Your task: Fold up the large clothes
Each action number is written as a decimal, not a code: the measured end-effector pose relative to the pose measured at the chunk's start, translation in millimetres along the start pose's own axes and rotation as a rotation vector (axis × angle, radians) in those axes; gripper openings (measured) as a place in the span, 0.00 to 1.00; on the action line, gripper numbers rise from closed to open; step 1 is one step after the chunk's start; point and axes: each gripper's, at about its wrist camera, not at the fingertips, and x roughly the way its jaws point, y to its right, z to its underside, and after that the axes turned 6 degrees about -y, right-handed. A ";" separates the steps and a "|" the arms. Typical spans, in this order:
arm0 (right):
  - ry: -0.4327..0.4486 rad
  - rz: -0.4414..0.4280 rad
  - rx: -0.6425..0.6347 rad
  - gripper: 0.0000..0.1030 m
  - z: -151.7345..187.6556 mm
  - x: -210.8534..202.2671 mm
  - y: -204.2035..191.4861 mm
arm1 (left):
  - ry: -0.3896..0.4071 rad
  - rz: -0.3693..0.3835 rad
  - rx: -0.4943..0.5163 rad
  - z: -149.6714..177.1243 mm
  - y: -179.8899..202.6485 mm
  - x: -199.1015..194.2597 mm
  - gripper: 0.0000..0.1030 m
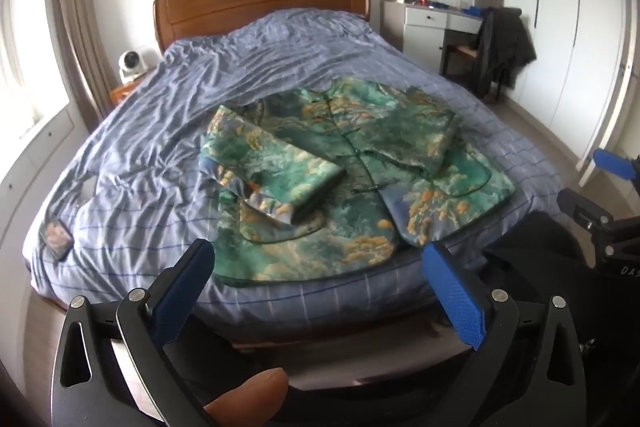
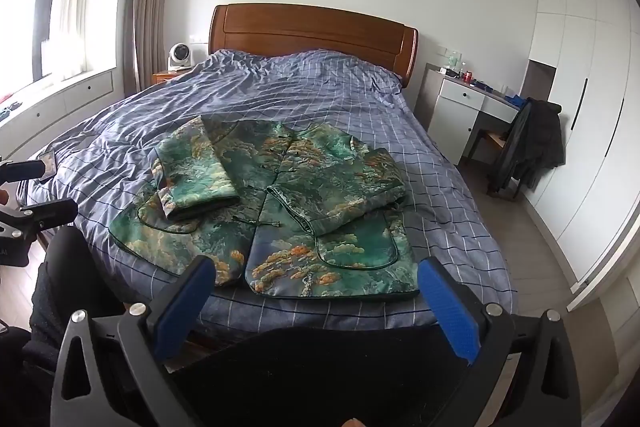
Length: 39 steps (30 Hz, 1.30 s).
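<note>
One green landscape-print jacket (image 2: 280,203) spread front-up near the foot of the bed (image 2: 360,99), both sleeves folded across the chest; left gripper (image 1: 318,267) and right gripper (image 2: 316,283) held short of the hem, jaws wide apart, gripping nothing; one phone (image 1: 56,239) on the duvet.

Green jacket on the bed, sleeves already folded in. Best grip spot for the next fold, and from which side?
Likely the bottom hem of the green jacket, one corner per gripper, coming in from the foot of the bed. The hem lies flat along that near edge, straight ahead of the open left gripper and open right gripper. Both sleeves are crossed over the chest, so lifting the hem toward the collar should halve it.
</note>
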 end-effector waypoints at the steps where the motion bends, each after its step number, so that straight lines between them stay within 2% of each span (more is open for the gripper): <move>1: 0.002 -0.003 -0.002 1.00 0.9 0.0 3.1 | -0.001 -0.008 0.010 0.3 2.3 0.1 1.00; 15: 0.012 0.000 -0.002 1.00 2.9 -1.4 5.9 | -0.030 -0.030 -0.004 1.9 -1.2 5.3 1.00; 39: 0.010 -0.005 0.003 1.00 2.7 -1.4 4.5 | -0.014 -0.045 0.020 -1.6 4.0 2.1 1.00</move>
